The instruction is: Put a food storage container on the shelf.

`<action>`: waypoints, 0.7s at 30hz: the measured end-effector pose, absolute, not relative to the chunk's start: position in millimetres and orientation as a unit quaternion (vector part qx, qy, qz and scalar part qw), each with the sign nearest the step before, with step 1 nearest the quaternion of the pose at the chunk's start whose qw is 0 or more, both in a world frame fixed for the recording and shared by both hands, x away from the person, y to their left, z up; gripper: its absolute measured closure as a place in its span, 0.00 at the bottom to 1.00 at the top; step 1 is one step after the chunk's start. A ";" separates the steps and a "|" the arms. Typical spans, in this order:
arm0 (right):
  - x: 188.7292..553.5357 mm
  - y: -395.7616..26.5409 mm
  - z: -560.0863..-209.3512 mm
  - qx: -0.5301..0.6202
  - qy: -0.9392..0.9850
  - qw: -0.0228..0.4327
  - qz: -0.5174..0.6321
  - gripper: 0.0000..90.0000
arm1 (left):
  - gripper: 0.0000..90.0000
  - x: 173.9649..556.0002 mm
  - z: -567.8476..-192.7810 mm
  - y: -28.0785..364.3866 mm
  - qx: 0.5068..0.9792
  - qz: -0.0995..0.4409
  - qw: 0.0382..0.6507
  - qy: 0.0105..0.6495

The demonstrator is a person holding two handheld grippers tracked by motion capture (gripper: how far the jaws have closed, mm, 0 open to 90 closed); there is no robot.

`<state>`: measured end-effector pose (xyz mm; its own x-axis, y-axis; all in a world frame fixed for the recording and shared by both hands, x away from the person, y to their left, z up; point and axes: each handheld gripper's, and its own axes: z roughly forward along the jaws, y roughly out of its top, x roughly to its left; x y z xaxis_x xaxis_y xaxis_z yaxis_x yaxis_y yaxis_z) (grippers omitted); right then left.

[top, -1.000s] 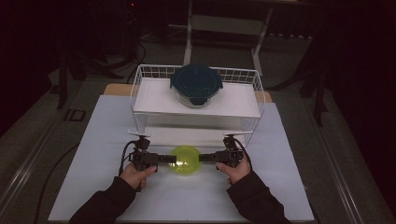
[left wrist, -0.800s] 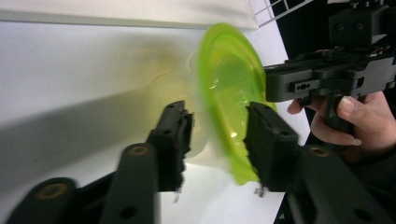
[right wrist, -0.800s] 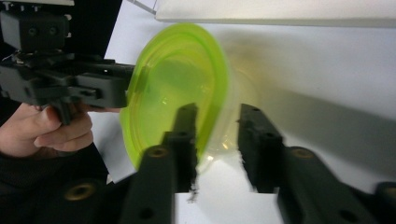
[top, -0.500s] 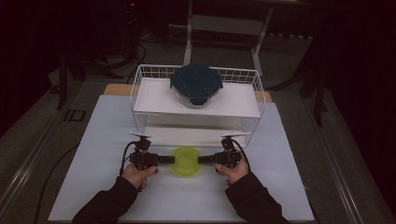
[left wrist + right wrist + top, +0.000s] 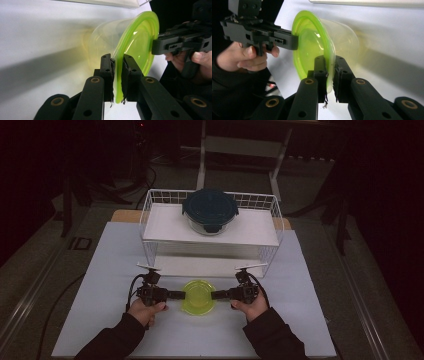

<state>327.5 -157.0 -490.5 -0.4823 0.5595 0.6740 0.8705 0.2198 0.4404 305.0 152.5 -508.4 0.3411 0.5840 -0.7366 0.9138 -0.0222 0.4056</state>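
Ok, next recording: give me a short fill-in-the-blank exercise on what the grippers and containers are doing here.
1. Both the left gripper and the right gripper are shut on the rim of the translucent ____-green lidded plastic container.
2. The round glass container with the dark blue lid sits on the ____ shelf of the white wire rack.
3. The green container lies between the person's hands, in ____ of the rack on the white table.

Missing words: yellow; top; front

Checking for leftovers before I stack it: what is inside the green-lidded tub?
Nothing shows through the clear tub wall; it looks empty. The green lid covers the top, and the tongs hide part of its rim.
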 end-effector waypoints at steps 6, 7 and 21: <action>326.1 -161.8 -481.6 -0.461 -0.758 0.186 -0.422 0.91 | 0.89 303.0 -495.4 150.7 0.691 -0.182 0.451 0.535; 325.8 -162.1 -479.3 -0.460 -0.758 0.185 -0.423 0.91 | 0.89 302.3 -492.6 150.2 0.692 -0.178 0.452 0.534; 319.4 -167.3 -439.0 -0.438 -0.757 0.166 -0.455 0.91 | 0.89 296.9 -446.1 149.9 0.703 -0.151 0.476 0.506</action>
<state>319.4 -167.3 -439.0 -0.5607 0.5129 0.6500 0.8148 0.2025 0.5431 296.9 149.9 -446.1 0.4422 0.5678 -0.6943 0.8557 -0.0353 0.5163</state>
